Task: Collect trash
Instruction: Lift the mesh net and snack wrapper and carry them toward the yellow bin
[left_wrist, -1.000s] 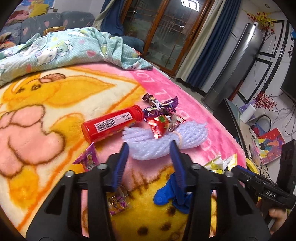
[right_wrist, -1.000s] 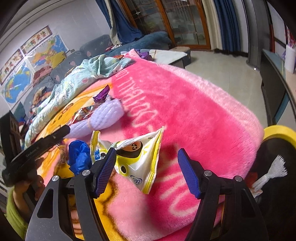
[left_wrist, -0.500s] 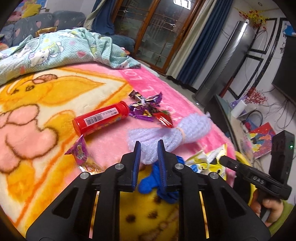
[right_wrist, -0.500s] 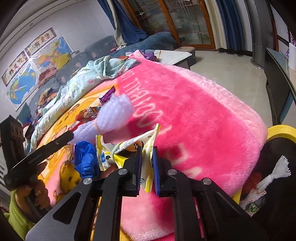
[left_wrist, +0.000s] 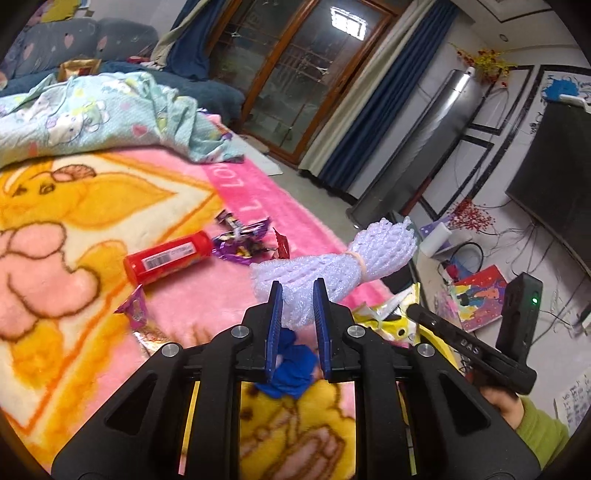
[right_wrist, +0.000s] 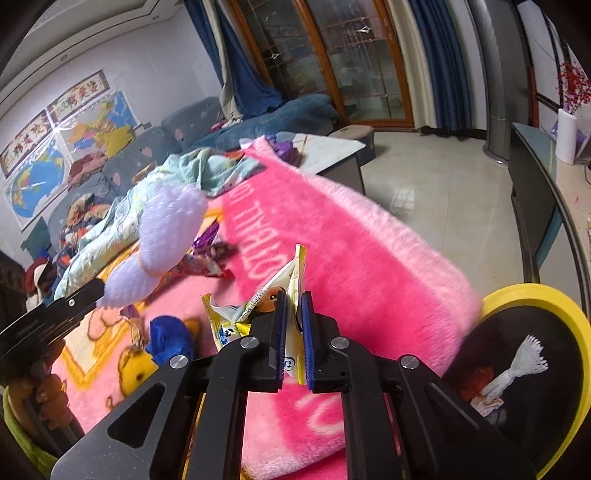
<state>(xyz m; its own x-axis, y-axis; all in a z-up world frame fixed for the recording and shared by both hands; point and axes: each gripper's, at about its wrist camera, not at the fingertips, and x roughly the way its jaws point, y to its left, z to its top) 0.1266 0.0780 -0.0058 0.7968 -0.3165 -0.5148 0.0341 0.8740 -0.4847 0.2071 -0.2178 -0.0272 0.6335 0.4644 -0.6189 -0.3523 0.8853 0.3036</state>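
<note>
Fluffy pink plush blanket (right_wrist: 369, 251); soft white foam netting (left_wrist: 325, 266), bound with a rubber band. Glossy red plastic tube (left_wrist: 168, 256), crinkly shiny foil wrappers (left_wrist: 243, 243). Matt black plastic on both grippers, with blue pads.

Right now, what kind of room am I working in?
Most likely a home living room. A blue sofa stands under wall maps, a dark TV screen faces it, and wood-framed glass doors with blue curtains open behind the pink blanket.
</note>
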